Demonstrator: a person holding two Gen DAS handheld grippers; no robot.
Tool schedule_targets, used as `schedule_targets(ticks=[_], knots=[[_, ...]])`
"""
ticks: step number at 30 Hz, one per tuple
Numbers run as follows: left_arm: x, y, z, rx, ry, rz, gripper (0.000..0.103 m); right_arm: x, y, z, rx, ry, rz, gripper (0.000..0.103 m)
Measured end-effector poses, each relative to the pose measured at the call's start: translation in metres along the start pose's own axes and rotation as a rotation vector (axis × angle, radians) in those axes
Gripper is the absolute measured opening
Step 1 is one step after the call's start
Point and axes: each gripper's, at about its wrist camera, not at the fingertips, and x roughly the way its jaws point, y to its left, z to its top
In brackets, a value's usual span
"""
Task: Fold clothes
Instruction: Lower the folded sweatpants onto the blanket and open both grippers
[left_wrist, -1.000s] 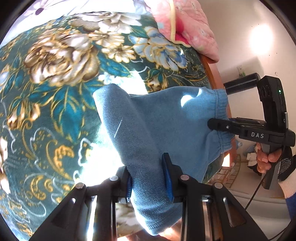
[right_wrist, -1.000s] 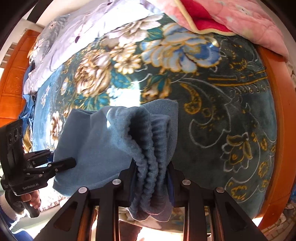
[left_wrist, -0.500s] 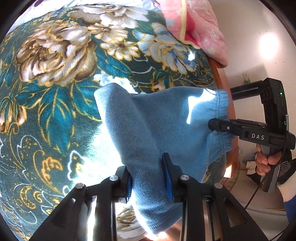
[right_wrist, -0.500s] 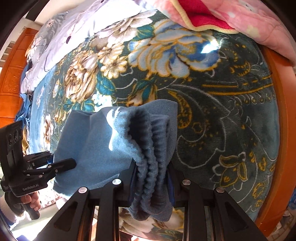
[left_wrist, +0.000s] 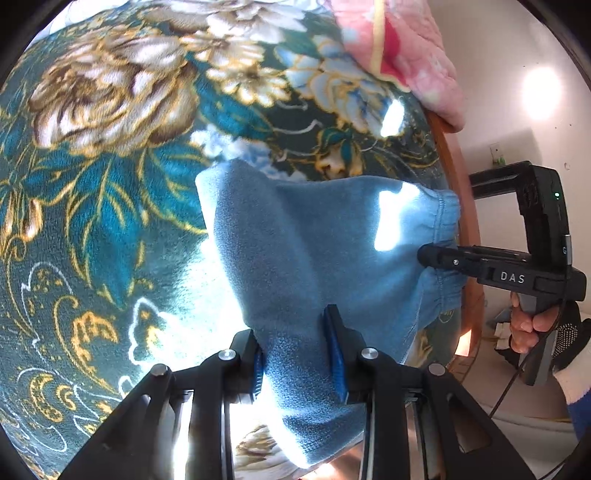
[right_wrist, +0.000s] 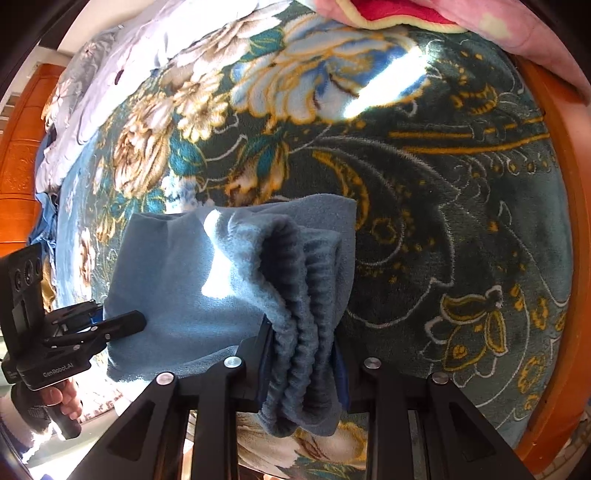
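Blue garment (left_wrist: 314, 258) – bottom edge cut off

"das" in white on the black body of the right gripper (left_wrist: 424, 255) at 3 o'clock; "genrobot.ai" on the left gripper (right_wrist: 138, 320) body at 8 o'clock.

A light blue fleece garment (left_wrist: 303, 254) hangs doubled over above the dark teal floral plush bedspread (left_wrist: 110, 206), stretched between two grips. One end is a gathered, ribbed elastic band (right_wrist: 306, 321), bunched into thick folds. The other end shows plain smooth fleece. Sunlight patches fall across its upper surface.
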Motion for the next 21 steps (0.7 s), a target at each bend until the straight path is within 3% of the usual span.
schedule_targets(ticks=[7,15,21], knots=[[-0.005,-0.013,0.007,0.026,-0.025,-0.021,0.031,-0.016,-0.008,0.004,-0.004,-0.033,-0.007,0.029],[0.018,-0.002,0.003,0.008,0.013,0.011,0.033,0.005,-0.018,0.003,0.046,-0.008,-0.014,0.030],[0.013,0.002,0.000,-0.020,0.001,0.007,0.036,0.007,-0.018,-0.001,0.051,-0.031,-0.013,0.037]])
